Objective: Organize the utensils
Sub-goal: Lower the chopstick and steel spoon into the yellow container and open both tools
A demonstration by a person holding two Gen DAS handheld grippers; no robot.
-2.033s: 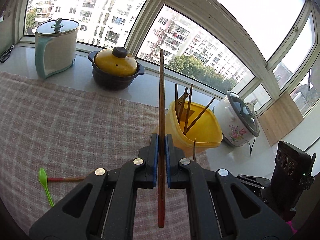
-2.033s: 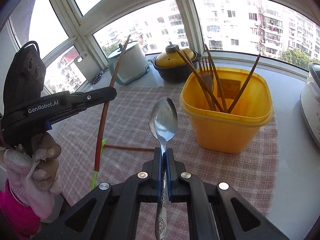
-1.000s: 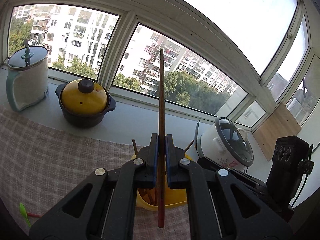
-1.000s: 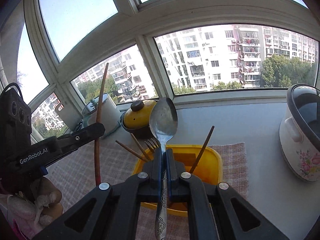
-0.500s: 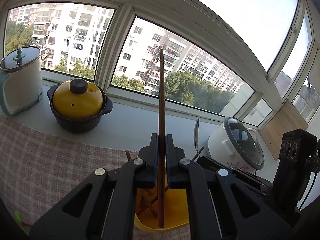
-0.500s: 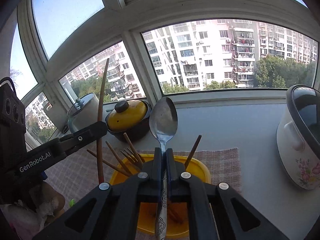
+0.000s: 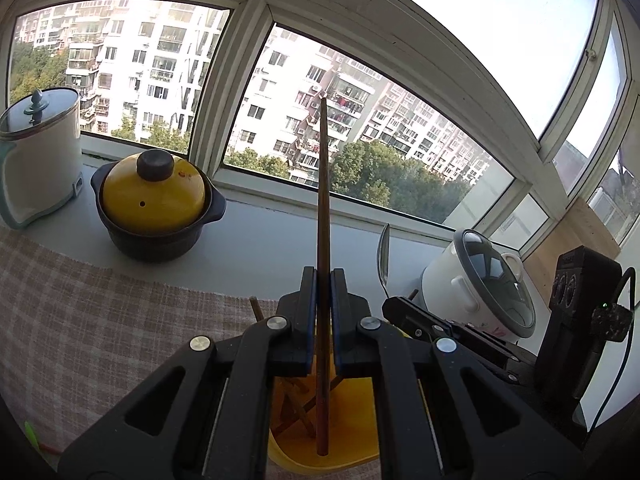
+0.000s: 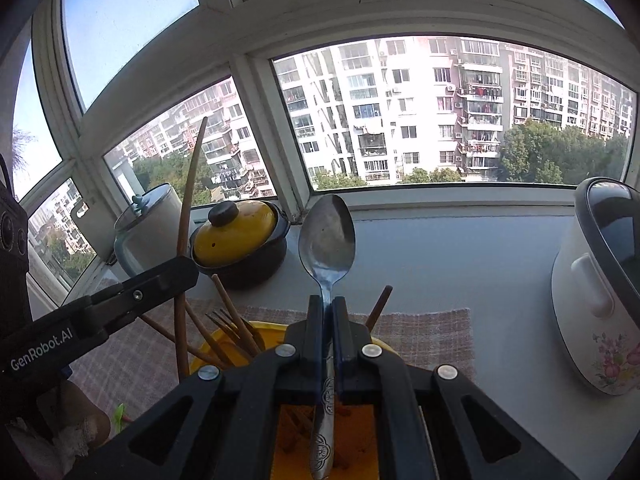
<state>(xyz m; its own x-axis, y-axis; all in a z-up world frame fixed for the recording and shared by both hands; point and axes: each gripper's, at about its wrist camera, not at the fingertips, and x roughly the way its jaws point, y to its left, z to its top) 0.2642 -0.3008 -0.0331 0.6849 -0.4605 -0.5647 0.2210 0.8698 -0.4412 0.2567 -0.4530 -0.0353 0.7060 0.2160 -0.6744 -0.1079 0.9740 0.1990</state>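
Observation:
My left gripper [image 7: 323,280] is shut on a brown chopstick [image 7: 322,208], held upright with its lower end inside the yellow tub [image 7: 352,416]. My right gripper [image 8: 327,308] is shut on a metal spoon [image 8: 327,236], bowl up, its handle end over the yellow tub [image 8: 224,340]. Several chopsticks and a fork [image 8: 224,320] stand in the tub. In the right wrist view the left gripper [image 8: 176,276] shows with its chopstick [image 8: 188,216]. The right gripper [image 7: 404,312] and its spoon [image 7: 383,256] show in the left wrist view.
A yellow-lidded black pot [image 7: 154,208], a white lidded pot [image 7: 40,152] and a floral rice cooker [image 7: 480,284] stand on the sill. A checked cloth [image 7: 80,320] covers the table. A green spoon [image 7: 32,434] lies at the cloth's left edge.
Both grippers have moved over the yellow tub and lowered; the chopstick's lower end and the spoon's handle now reach into or over it. Both grips stay shut.

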